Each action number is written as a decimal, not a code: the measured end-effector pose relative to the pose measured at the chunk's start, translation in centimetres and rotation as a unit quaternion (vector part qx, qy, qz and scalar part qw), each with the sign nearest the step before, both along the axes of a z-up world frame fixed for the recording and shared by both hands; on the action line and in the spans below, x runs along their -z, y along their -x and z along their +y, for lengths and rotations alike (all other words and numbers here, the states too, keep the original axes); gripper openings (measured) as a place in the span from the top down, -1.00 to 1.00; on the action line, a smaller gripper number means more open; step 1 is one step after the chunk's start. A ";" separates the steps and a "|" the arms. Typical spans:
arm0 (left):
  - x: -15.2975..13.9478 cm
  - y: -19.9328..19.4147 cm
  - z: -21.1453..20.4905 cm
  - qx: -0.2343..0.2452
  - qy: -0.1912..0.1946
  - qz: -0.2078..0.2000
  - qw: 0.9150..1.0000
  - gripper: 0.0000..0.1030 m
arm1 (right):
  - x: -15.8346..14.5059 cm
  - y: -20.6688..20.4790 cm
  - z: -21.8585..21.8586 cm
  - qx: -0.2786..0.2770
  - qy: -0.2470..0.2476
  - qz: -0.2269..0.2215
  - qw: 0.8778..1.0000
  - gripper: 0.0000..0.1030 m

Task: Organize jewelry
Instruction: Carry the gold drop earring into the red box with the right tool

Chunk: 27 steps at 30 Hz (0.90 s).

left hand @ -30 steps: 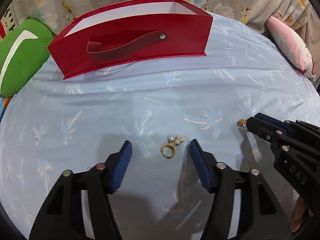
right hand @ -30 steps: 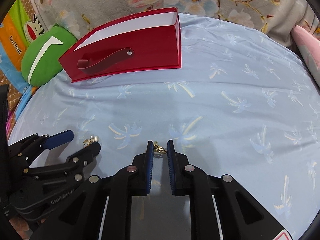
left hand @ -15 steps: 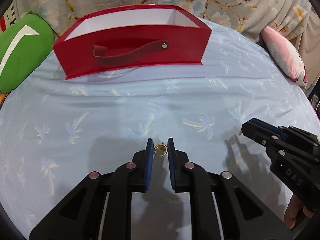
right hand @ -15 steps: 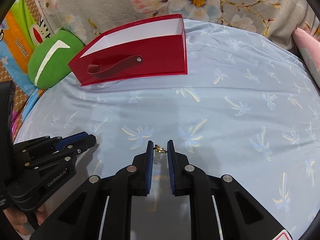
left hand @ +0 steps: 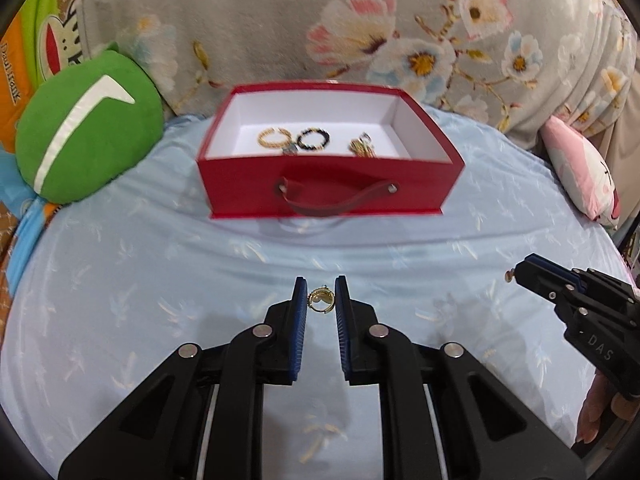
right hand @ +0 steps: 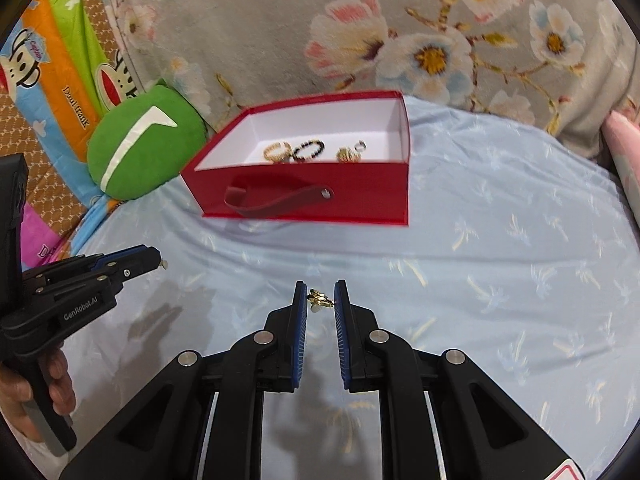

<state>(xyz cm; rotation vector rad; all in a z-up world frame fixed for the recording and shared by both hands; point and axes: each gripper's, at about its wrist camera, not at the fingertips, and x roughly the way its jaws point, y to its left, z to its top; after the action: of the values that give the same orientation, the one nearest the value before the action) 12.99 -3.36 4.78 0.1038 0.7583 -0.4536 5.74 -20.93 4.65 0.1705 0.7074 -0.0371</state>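
Note:
My left gripper [left hand: 321, 300] is shut on a small gold earring [left hand: 320, 300] and holds it above the light blue sheet. My right gripper [right hand: 321, 300] is shut on another gold earring [right hand: 320, 298], also lifted. Each gripper shows in the other's view: the right one [left hand: 516, 274] at the right, the left one [right hand: 158, 258] at the left. The open red box [left hand: 320, 190] stands ahead; inside lie a gold bracelet [left hand: 274, 138], a dark beaded bracelet [left hand: 315, 139] and gold rings [left hand: 360, 146]. The box also shows in the right wrist view [right hand: 304, 192].
A green round cushion [left hand: 86, 144] lies left of the box, and a pink pillow [left hand: 580, 178] lies at the right. A floral blanket [left hand: 320, 20] rises behind the box. The blue palm-print sheet [left hand: 160, 272] covers the bed.
Both grippers have risen with their earrings, so the inside of the red box now shows. One second ago the left gripper was open around its earring; it has shut on it.

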 end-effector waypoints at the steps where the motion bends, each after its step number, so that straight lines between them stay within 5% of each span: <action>1: -0.5 -0.3 0.2 -0.003 -0.001 -0.004 1.000 0.74 | -0.7 -0.5 0.1 -0.005 0.002 -0.006 1.000 0.76; 15: -7.9 -10.6 -0.5 -0.023 -0.016 -0.085 0.996 0.74 | -8.5 -12.8 -1.9 -0.029 0.001 -0.046 0.999 0.76; 23: -8.8 -18.4 -3.9 -0.029 -0.022 -0.092 0.995 0.74 | -8.8 -22.1 -3.7 -0.022 -0.018 -0.032 0.999 0.76; 27: -7.5 -22.4 -5.2 -0.028 -0.016 -0.063 0.997 0.74 | -7.4 -26.1 -4.0 -0.017 -0.007 -0.017 1.000 0.76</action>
<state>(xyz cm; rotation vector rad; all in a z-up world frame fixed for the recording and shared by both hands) 35.35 -8.55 12.33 0.1394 0.6421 -0.3780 31.85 -24.91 12.02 0.1728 0.6764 0.0031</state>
